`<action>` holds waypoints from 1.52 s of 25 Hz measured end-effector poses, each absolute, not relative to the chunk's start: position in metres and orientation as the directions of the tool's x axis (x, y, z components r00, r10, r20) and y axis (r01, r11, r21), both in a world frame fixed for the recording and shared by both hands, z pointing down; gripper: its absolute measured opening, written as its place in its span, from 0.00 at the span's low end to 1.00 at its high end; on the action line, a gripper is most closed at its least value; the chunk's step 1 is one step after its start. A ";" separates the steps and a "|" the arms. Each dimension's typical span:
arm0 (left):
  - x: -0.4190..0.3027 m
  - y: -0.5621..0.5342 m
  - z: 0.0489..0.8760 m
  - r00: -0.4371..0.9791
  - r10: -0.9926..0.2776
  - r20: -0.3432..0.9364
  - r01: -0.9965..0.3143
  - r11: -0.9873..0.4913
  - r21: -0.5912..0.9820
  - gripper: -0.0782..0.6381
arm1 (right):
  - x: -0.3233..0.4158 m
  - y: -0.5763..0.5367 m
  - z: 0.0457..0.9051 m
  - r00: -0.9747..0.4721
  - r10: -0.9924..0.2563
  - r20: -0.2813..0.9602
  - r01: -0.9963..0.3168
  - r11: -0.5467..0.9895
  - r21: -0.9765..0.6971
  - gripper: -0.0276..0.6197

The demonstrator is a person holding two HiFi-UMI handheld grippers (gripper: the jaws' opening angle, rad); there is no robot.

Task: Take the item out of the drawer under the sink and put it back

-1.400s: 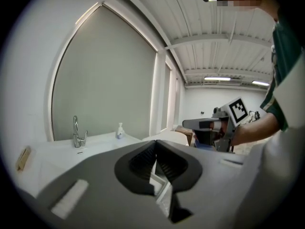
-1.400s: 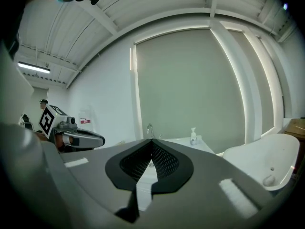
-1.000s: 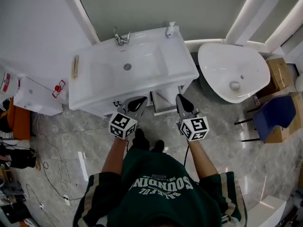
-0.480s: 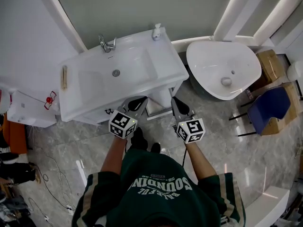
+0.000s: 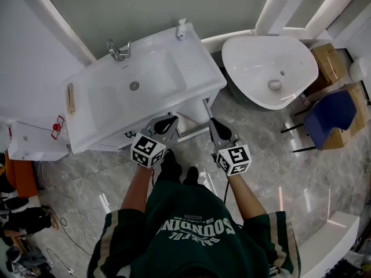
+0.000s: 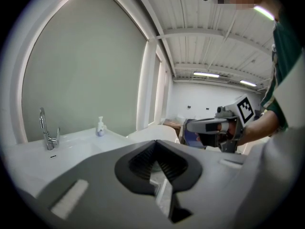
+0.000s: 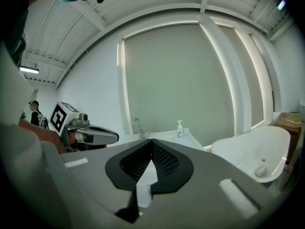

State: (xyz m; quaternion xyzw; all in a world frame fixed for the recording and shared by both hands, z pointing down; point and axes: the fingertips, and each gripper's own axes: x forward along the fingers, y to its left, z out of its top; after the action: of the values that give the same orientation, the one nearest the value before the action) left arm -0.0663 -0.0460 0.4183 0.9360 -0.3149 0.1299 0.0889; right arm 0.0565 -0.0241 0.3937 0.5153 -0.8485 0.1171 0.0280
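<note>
The white sink vanity (image 5: 98,112) stands before me, its basin (image 5: 136,88) empty. Under its front edge a white cabinet part (image 5: 194,133) shows between the grippers; I cannot tell whether it is a drawer, and no item shows in it. My left gripper (image 5: 169,120) hovers at the vanity's front edge, shut, nothing held. To its right my right gripper (image 5: 210,122) is level with it, also shut and empty. In the left gripper view the left gripper (image 6: 155,142) points over the basin toward the tap (image 6: 46,130). The right gripper (image 7: 151,141) faces the same counter.
A tap (image 5: 117,50) and a soap bottle (image 5: 181,29) stand at the back of the counter, a brush-like thing (image 5: 71,98) at its left end. A white bathtub (image 5: 255,51) is to the right, then a blue chair (image 5: 327,120) and cardboard boxes (image 5: 326,59). Cables lie on the floor at the left.
The head view has swung, so the vanity and bathtub now sit higher and further left. Both grippers stay shut in front of the vanity, about where they were in the view.
</note>
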 end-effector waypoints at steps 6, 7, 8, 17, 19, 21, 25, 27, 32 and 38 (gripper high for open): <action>-0.054 -0.050 0.462 0.784 -0.492 0.378 -0.567 -0.816 0.114 0.18 | 0.062 -0.018 0.426 -0.449 -0.866 0.222 -0.890 0.410 -0.198 0.05; -0.051 -0.049 0.470 0.786 -0.476 0.393 -0.556 -0.823 0.114 0.18 | 0.064 -0.016 0.433 -0.444 -0.866 0.231 -0.892 0.403 -0.204 0.05; -0.048 -0.049 0.479 0.788 -0.461 0.409 -0.545 -0.831 0.114 0.18 | 0.066 -0.015 0.439 -0.438 -0.866 0.240 -0.894 0.394 -0.211 0.05; -0.038 -0.049 0.545 0.782 -0.341 0.522 -0.461 -0.880 0.116 0.18 | 0.073 -0.008 0.493 -0.391 -0.865 0.313 -0.911 0.314 -0.269 0.05; -0.034 -0.052 0.557 0.772 -0.324 0.546 -0.447 -0.889 0.104 0.18 | 0.075 -0.008 0.502 -0.381 -0.865 0.326 -0.913 0.298 -0.278 0.05; -0.032 -0.056 0.574 0.759 -0.306 0.575 -0.425 -0.902 0.081 0.18 | 0.078 -0.008 0.511 -0.371 -0.865 0.337 -0.916 0.281 -0.288 0.05; -0.021 -0.060 0.612 0.745 -0.219 0.630 -0.365 -0.924 0.110 0.18 | 0.090 -0.007 0.529 -0.338 -0.867 0.366 -0.924 0.234 -0.301 0.05; -0.014 -0.060 0.629 0.733 -0.181 0.656 -0.346 -0.929 0.131 0.18 | 0.095 -0.006 0.538 -0.320 -0.869 0.377 -0.929 0.208 -0.307 0.05; -0.005 -0.072 0.663 0.674 -0.188 0.714 -0.318 -0.947 0.051 0.31 | 0.101 -0.002 0.558 -0.298 -0.869 0.395 -0.928 0.166 -0.334 0.05; 0.005 -0.071 0.719 0.549 -0.095 0.831 -0.174 -0.985 0.002 0.39 | 0.114 0.008 0.578 -0.260 -0.869 0.422 -0.924 0.098 -0.369 0.05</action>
State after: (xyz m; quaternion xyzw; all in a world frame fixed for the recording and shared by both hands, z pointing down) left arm 0.0054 -0.0708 0.7191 0.8790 -0.0764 0.4688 0.0418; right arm 0.1141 0.0077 0.5784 0.6062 -0.7393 0.2891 0.0480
